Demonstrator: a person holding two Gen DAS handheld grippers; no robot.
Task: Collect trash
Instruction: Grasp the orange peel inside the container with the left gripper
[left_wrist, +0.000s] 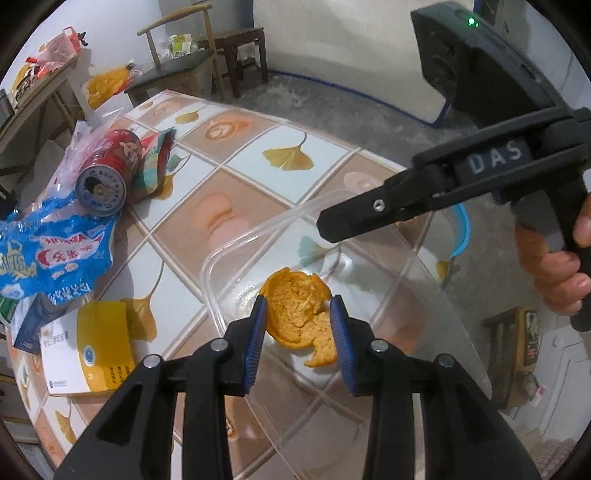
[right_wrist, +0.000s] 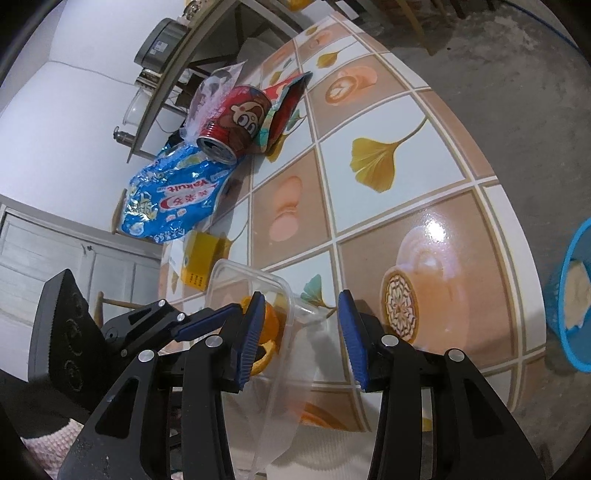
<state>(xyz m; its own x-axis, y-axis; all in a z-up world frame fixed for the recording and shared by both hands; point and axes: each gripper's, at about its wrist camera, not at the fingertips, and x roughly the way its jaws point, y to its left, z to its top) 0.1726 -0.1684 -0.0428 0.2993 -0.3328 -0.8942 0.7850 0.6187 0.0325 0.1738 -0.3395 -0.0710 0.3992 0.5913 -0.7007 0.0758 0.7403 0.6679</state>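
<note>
Orange peel between left gripper pads — in clear container

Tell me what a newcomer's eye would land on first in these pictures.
The orange peel stands out first, lying in a clear plastic container between the blue pads of the left tongs. Next comes the heap of bright trash at the tiled table's far edge: a red can on its side and a crumpled blue wrapper.

Even indoor light, glare on table, fisheye warp w/ dark corners
</note>
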